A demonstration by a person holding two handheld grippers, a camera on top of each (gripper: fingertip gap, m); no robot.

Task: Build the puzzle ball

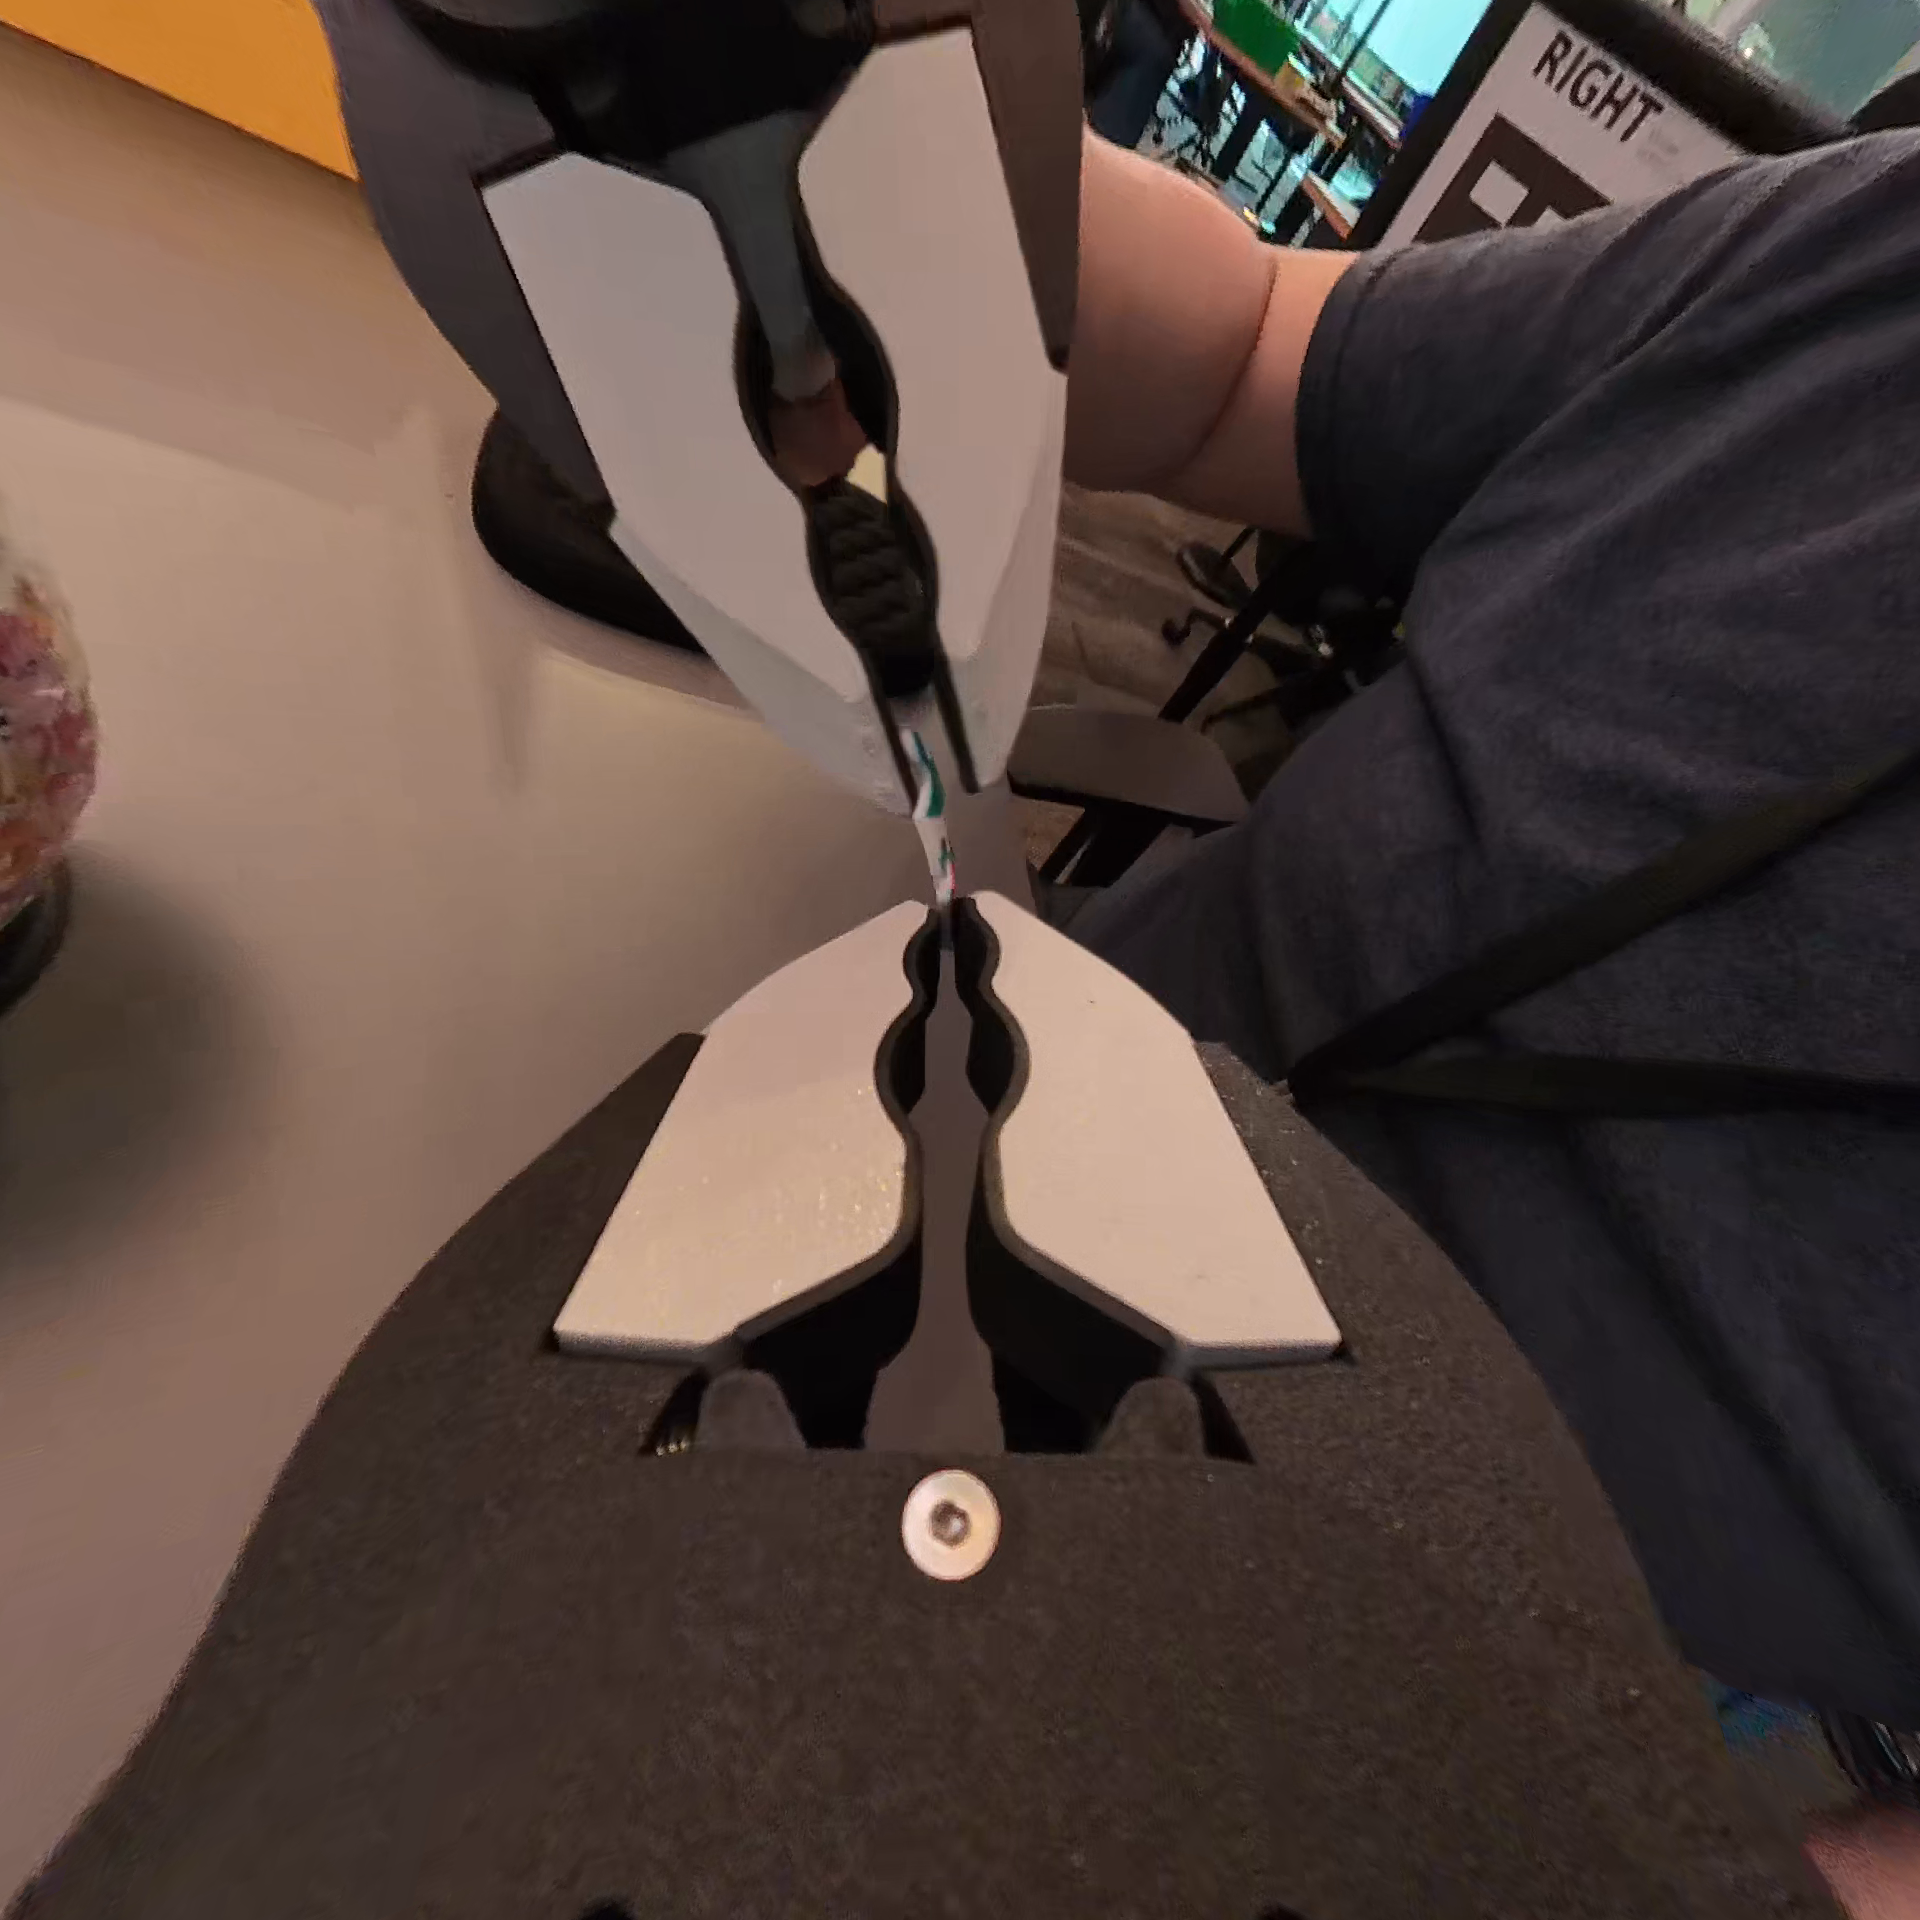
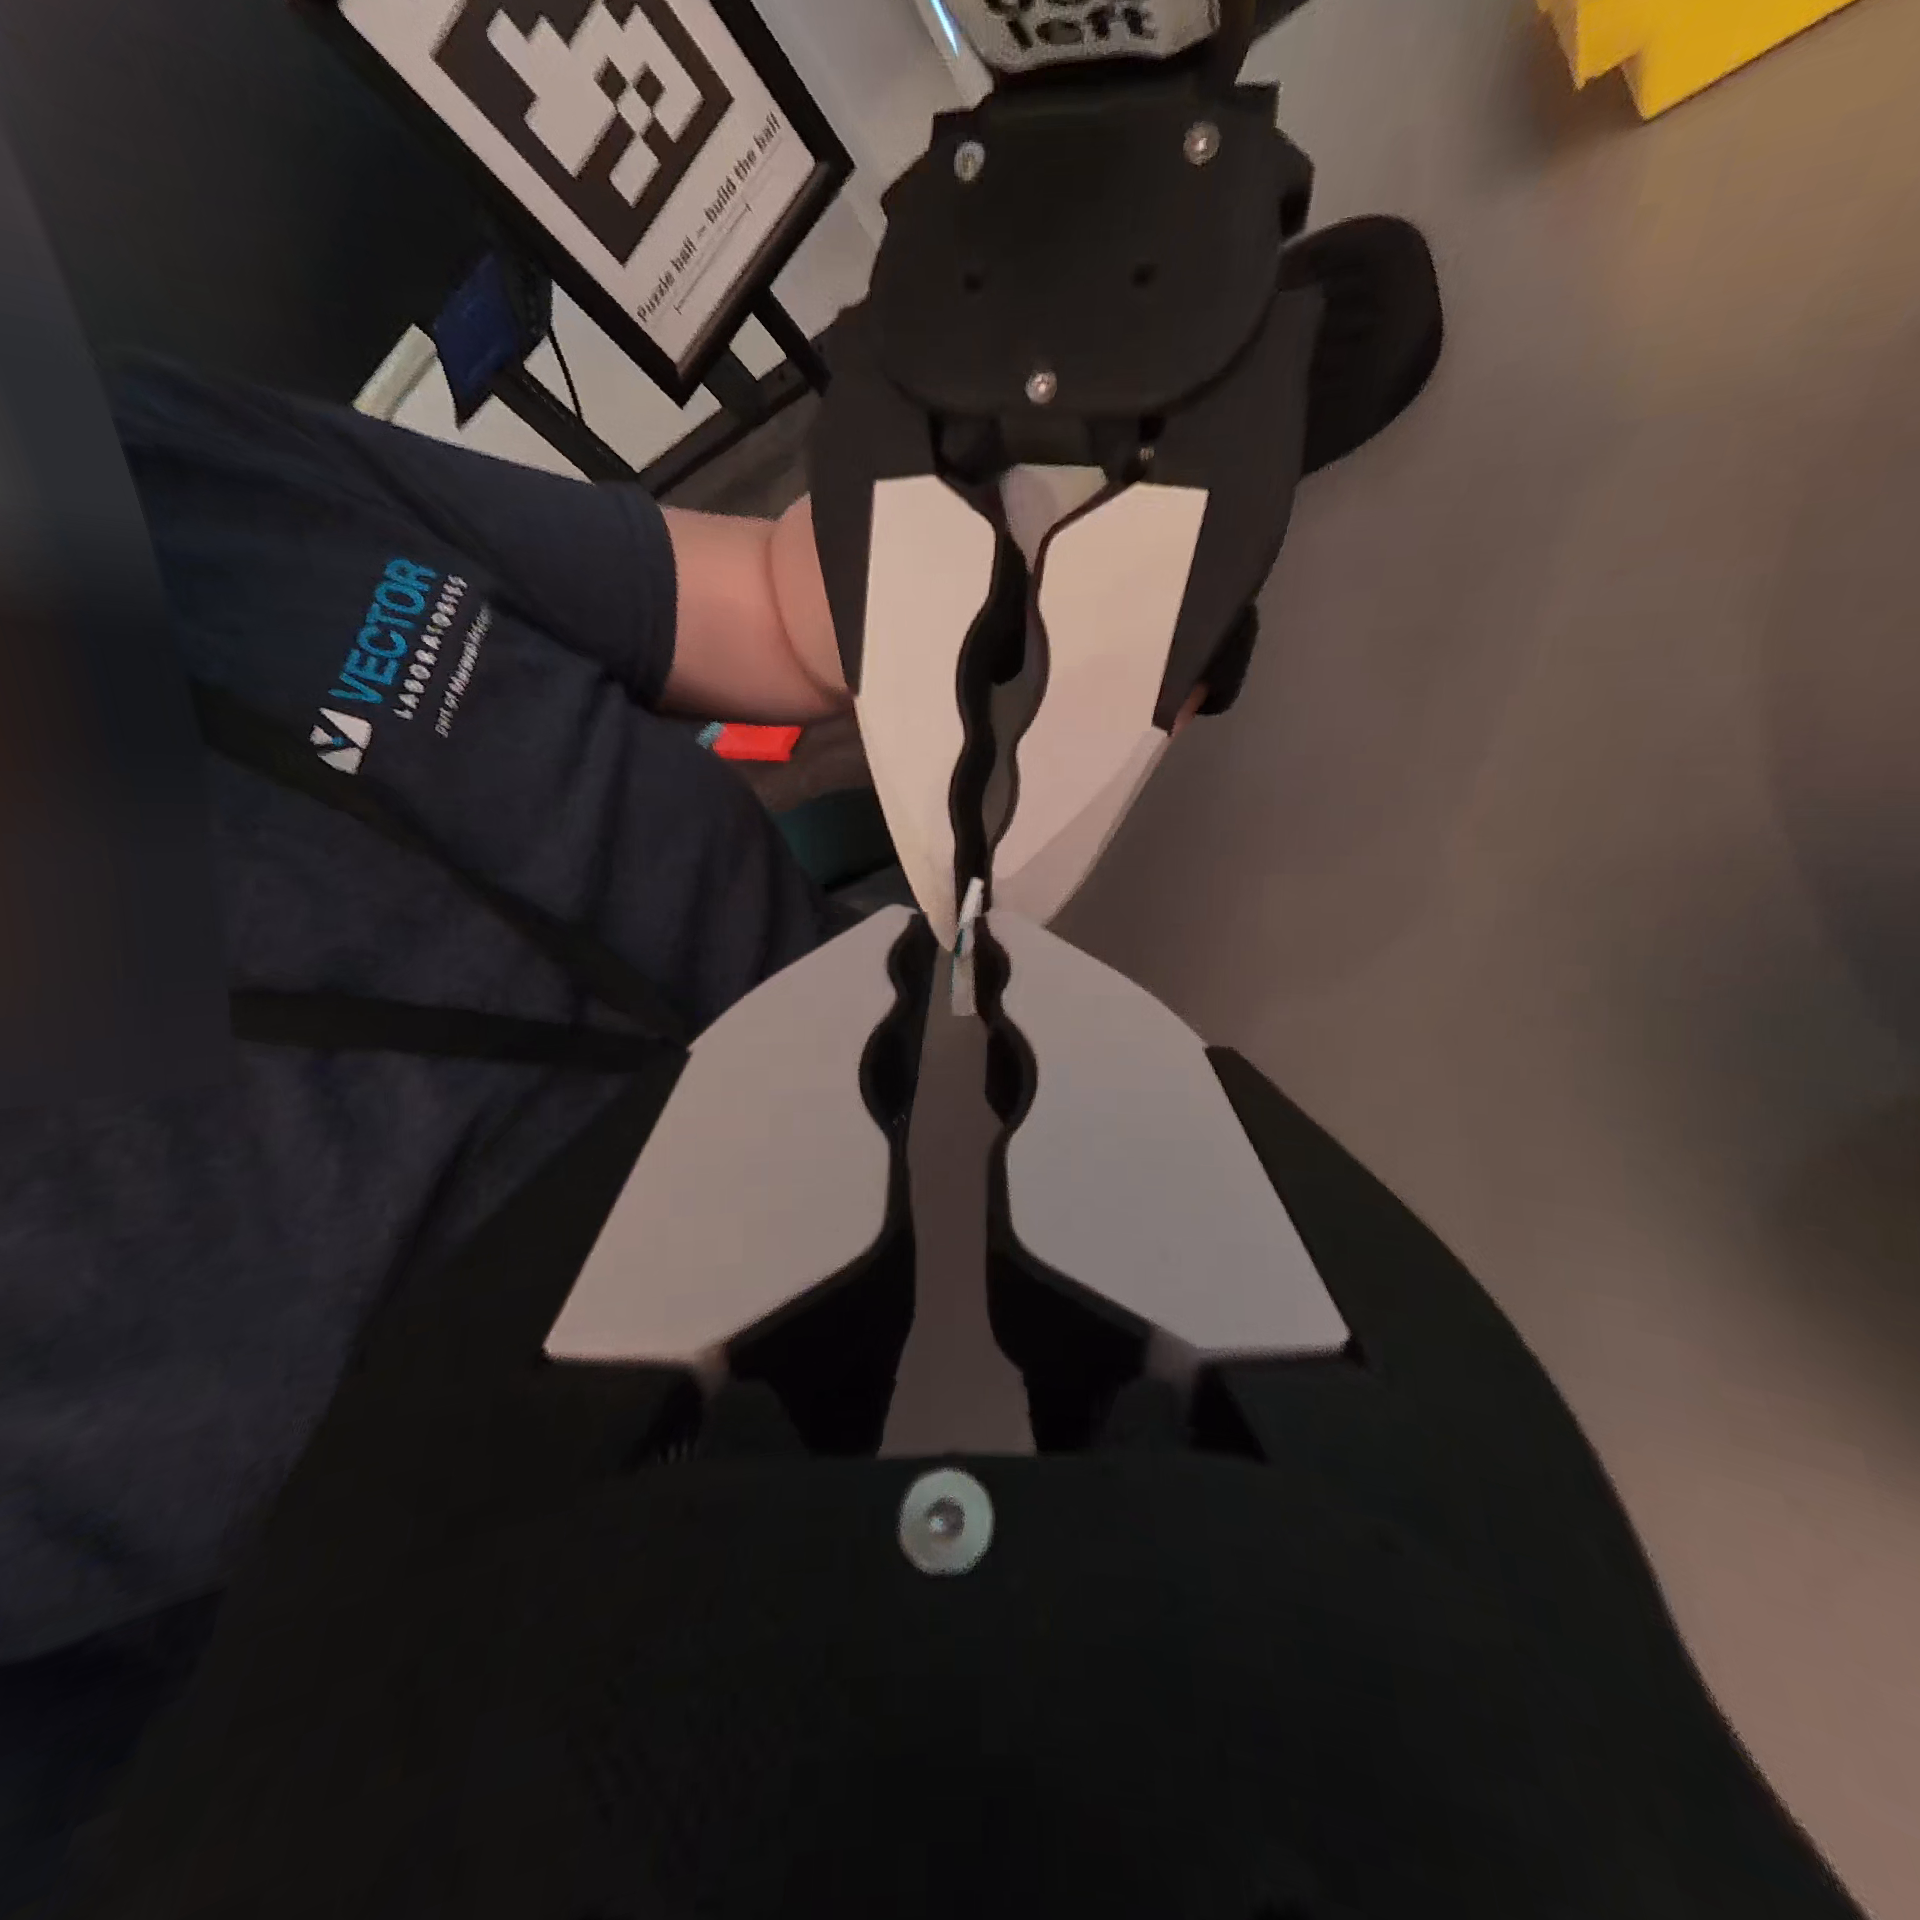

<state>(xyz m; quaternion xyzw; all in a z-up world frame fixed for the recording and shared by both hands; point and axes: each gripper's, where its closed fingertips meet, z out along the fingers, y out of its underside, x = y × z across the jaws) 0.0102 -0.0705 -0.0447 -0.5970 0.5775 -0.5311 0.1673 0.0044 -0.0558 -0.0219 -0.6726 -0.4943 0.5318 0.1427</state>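
Puzzle piece (image 1: 932,831): thin, light, bendy; your left gripper (image 1: 948,914) and right gripper (image 1: 930,774) both pinch its edges, so squeeze gently

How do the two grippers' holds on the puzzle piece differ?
The right grey-fingered black gripper takes the thin white-and-green puzzle piece deep between its fingers; the left grey-fingered black gripper nips only its end. The right one's fingers stand slightly apart at the tips; the left one's nearly meet. Both are shut on it, tip to tip.
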